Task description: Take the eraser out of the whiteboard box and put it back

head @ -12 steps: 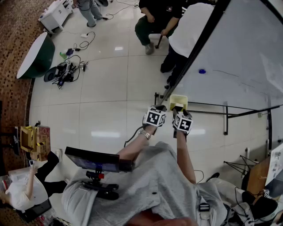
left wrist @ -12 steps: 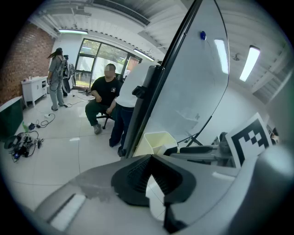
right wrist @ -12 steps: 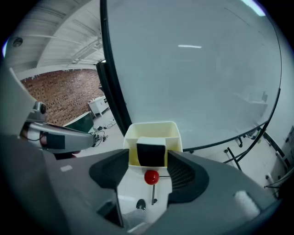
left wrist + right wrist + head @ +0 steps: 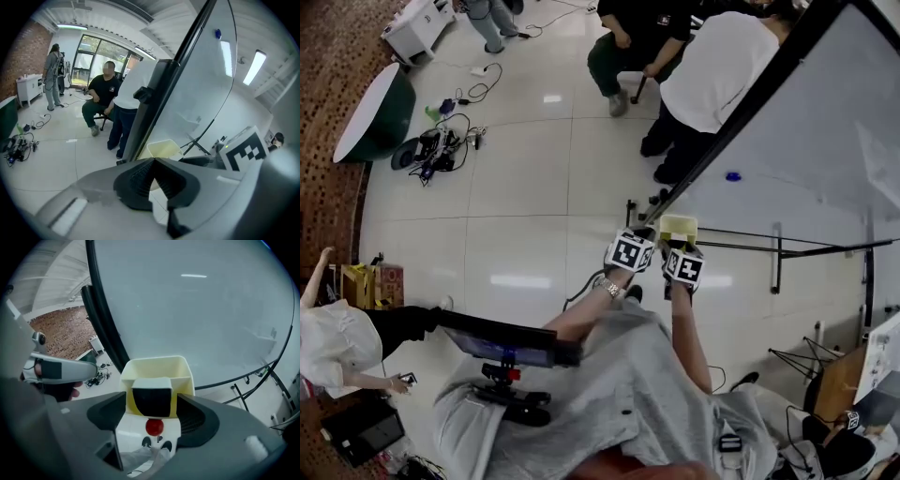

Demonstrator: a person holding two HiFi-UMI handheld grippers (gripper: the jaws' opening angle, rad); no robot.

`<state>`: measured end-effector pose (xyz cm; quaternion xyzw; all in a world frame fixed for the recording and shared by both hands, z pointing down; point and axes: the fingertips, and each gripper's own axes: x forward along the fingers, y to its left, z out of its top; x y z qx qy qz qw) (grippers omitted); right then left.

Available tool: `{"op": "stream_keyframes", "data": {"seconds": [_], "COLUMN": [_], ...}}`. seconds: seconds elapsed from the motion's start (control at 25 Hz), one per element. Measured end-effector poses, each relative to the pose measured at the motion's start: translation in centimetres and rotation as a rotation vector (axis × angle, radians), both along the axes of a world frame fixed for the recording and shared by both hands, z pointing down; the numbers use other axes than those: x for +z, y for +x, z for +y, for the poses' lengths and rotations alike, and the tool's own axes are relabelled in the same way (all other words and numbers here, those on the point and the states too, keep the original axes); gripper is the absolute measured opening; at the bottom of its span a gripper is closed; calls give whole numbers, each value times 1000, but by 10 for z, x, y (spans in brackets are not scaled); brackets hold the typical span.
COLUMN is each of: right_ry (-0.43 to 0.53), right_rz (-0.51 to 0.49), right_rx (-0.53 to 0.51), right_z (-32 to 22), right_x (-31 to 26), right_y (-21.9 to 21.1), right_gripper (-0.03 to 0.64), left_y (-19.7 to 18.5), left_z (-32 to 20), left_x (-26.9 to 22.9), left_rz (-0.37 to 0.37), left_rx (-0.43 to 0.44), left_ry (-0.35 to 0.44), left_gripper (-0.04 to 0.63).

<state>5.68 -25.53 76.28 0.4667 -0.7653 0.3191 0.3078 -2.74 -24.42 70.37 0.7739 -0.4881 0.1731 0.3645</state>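
Note:
The pale yellow whiteboard box (image 4: 157, 367) hangs at the whiteboard's (image 4: 806, 141) lower edge. The eraser (image 4: 151, 401), black felt with a white top, stands upright at the box's near wall. It sits between the jaws of my right gripper (image 4: 151, 398), which are open wide, with thin slivers of yellow showing on both sides. In the head view the right gripper (image 4: 679, 244) points down at the box (image 4: 678, 225). My left gripper (image 4: 641, 232) hovers just left of it. Its jaws (image 4: 152, 161) meet at the tips with nothing in them, and the box (image 4: 165, 149) lies beyond.
A small red round thing (image 4: 154, 427) shows below the eraser. A blue magnet (image 4: 731, 176) sticks to the board. The board's black stand bars (image 4: 778, 246) run along the floor. A person in a white shirt (image 4: 712, 75) stands by the board's edge and another sits behind (image 4: 633, 37).
Both grippers stay at the box, shifted only slightly. The person in white by the board has come further into view, and the person at lower left has moved.

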Motion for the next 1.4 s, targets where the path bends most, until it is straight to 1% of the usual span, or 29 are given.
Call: {"op": "stream_keyframes", "data": {"seconds": [0.04, 0.12, 0.24, 0.32, 0.4, 0.48, 0.6, 0.64, 0.72, 0.92, 1.04, 1.2, 1.32, 1.36, 1.4], "right_ry": [1, -3, -6, 1, 41, 108, 200, 212, 205, 148, 111, 115, 105, 102, 102], "right_rz": [7, 15, 2, -48, -107, -156, -176, -170, -156, -86, -58, -12, -3, -6, -11], "right_rx": [3, -10, -80, -108, -123, -116, -71, -60, -45, -20, -18, -41, -62, -71, -81], "right_z": [-1, 1, 7, 11, 11, 5, -13, -21, -33, -42, -42, -45, -45, -45, -44], "right_x": [1, 3, -8, -34, -72, -109, -138, -137, -119, -53, -26, -16, -15, -16, -18], "right_y": [3, 6, 7, 5, 4, 6, 11, 10, 9, 15, 10, 4, 0, -1, -2], "right_gripper": [335, 250, 241, 239, 239, 239, 239, 239, 239, 239, 239, 242, 245, 250, 271], "left_y": [-1, -3, -2, -3, -4, -1, -1, -3, -7, -7, -12, -16, -18, -18, -16], "left_z": [-1, -1, -1, -4, -3, -2, -2, -3, -6, -11, -14, -19, -24, -26, -28], "left_x": [1, 2, 3, 3, 5, 7, 10, 10, 10, 9, 9, 9, 9, 9, 8], "left_rz": [-3, -8, 0, 3, 4, 5, 9, 10, 10, 7, 2, 1, 4, 6, 8], "left_rx": [-6, -17, -30, -47, -63, -69, -72, -76, -86, -98, -103, -103, -101, -98, -93], "left_ry": [1, -2, -15, -14, -18, -26, -30, -30, -29, -25, -23, -20, -19, -19, -19], "left_gripper": [5, 5, 5, 5, 5, 5, 5, 5, 5, 5, 5, 5, 5, 5, 5]}}
